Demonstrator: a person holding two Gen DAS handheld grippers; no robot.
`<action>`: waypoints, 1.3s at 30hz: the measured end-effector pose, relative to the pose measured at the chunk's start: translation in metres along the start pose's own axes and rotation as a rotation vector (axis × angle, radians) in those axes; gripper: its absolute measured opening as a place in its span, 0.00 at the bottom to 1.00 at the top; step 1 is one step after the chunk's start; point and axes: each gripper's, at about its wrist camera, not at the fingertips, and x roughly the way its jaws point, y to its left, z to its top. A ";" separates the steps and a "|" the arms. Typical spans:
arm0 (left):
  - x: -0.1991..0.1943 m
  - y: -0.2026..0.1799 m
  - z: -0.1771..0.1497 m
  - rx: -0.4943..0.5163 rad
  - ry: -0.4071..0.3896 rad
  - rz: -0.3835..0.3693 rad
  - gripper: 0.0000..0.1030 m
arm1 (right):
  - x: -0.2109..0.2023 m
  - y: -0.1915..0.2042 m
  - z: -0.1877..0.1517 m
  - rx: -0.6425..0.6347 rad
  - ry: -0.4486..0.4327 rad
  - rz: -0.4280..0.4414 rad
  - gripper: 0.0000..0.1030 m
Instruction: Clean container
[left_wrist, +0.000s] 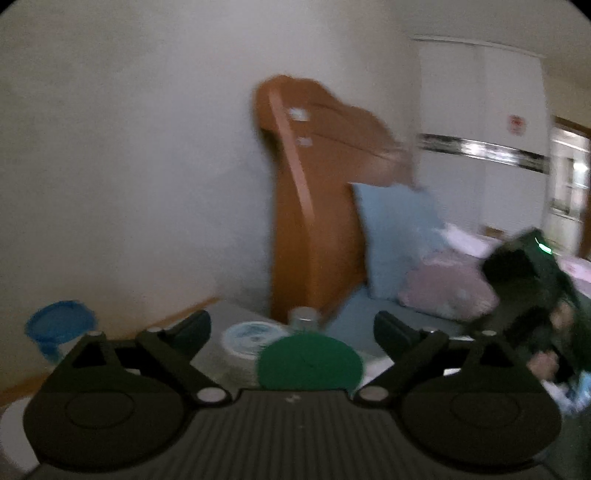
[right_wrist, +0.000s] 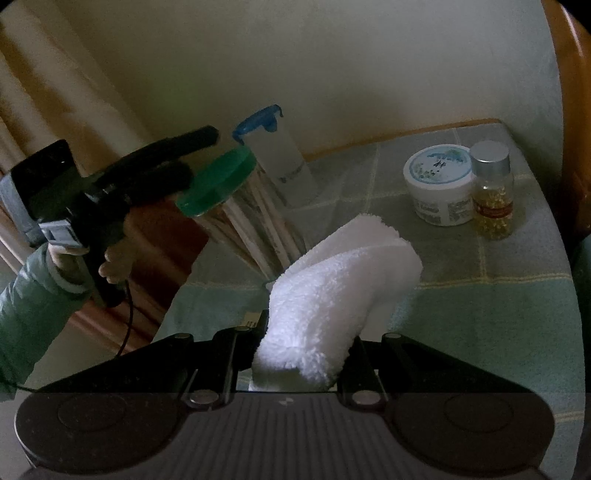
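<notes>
While my right gripper (right_wrist: 303, 354) clamps the cloth (right_wrist: 332, 291) and my left (right_wrist: 207, 155) gapes wide at ten o'clock beside the green-lidded jar (right_wrist: 236, 199), whether wiping is done I can't tell.

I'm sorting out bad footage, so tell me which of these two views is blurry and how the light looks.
Left wrist view: motion-smeared throughout, the wooden headboard and blue pillow soft-edged, the room dim. Right wrist view: sharper, the white towel and silver-capped bottle crisp; dim too, with dark fisheye corners.
</notes>
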 end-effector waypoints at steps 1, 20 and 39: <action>0.001 0.000 0.001 -0.022 0.014 0.029 0.92 | -0.002 0.001 0.000 -0.002 -0.005 0.002 0.19; 0.017 -0.008 -0.002 -0.262 0.165 0.307 0.94 | 0.012 0.027 0.043 -0.105 -0.046 0.169 0.19; 0.015 -0.005 -0.002 -0.307 0.176 0.352 0.98 | 0.094 -0.004 0.022 -0.004 0.130 0.156 0.19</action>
